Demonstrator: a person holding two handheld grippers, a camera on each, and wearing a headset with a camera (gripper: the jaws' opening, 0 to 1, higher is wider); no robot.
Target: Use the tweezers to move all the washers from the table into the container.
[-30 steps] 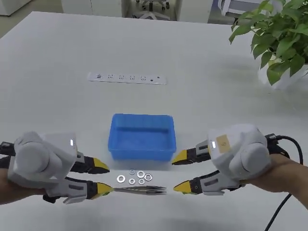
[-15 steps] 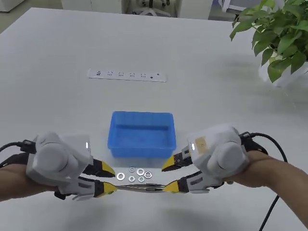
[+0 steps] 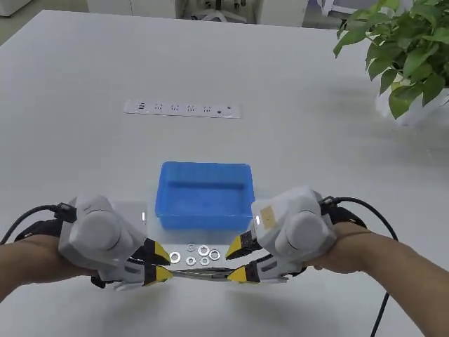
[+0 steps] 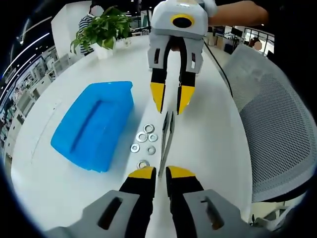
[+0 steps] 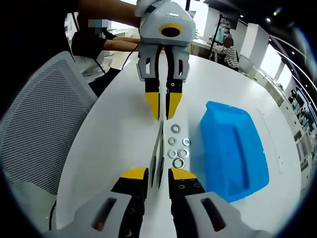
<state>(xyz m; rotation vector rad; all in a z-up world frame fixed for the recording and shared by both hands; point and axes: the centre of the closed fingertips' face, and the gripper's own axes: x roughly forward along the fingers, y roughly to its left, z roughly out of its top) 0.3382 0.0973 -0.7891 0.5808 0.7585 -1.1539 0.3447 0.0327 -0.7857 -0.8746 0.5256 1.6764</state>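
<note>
1. Tweezers (image 3: pixel 200 274) lie flat on table (image 3: pixel 316 140), long axis running from left gripper (image 3: pixel 160 262) to right gripper (image 3: pixel 236 260), 1 end at each one's tips.
2. Both grippers unclenched, gripping nothing.
3. 6 washers (image 3: pixel 203 250) just beyond tweezers, container (image 3: pixel 205 210) behind them.
</note>
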